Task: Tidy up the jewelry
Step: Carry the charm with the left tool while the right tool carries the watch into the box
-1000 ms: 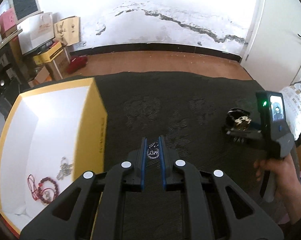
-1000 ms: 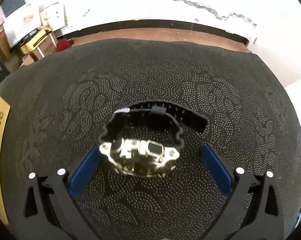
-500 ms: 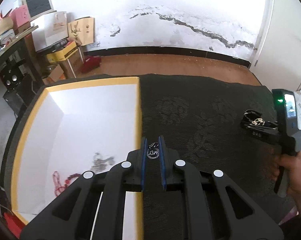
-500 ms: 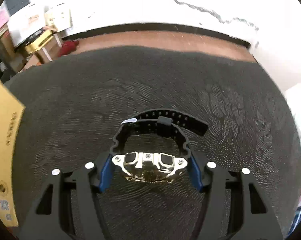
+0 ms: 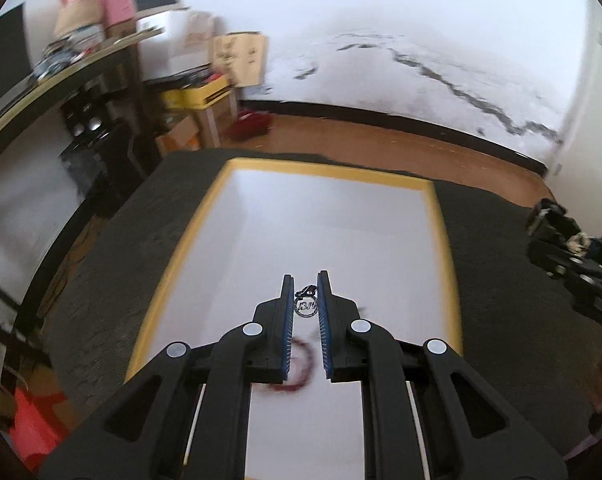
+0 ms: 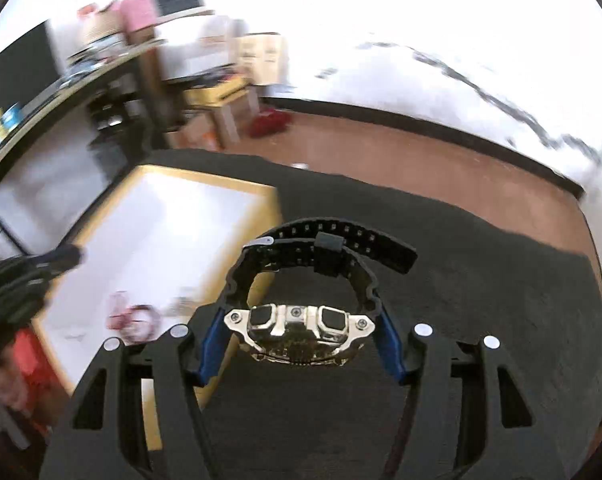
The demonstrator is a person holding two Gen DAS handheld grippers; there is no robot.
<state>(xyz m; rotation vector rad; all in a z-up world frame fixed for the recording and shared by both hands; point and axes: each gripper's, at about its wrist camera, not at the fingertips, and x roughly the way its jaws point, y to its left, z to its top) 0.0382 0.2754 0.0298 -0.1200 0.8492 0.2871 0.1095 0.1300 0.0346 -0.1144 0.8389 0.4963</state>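
**Carrying two pieces over the box**

We're pinching a small silver pendant (image 5: 305, 306) in the nearly shut left gripper (image 5: 305, 300), right above the white inside of the yellow-rimmed box (image 5: 447, 248). Our right gripper (image 6: 301, 330) is clamping the gold-faced watch (image 6: 299, 332), box off to its left, dark cloth (image 6: 481, 280) underneath.
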